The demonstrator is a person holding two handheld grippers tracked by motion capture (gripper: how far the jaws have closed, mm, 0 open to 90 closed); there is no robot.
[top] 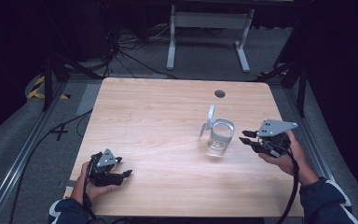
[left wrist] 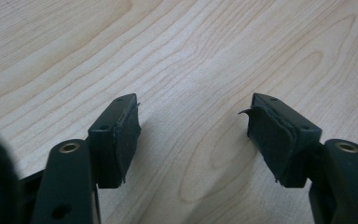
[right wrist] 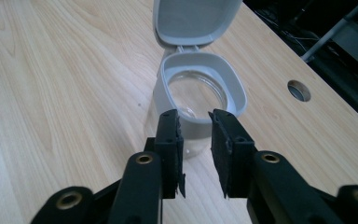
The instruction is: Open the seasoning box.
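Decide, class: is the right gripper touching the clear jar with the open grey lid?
Apart. The high view shows bare table between the right gripper and the jar.

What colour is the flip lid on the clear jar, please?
Light grey, like the collar beneath it; the lid shows best in the right gripper view.

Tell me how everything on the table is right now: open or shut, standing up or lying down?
jar: standing upright on the table, looks empty.
lid: flipped open, standing up at the jar's back edge.
left gripper: open, nothing between its jaws, over bare table.
right gripper: jaws a little apart, holding nothing, just short of the jar.
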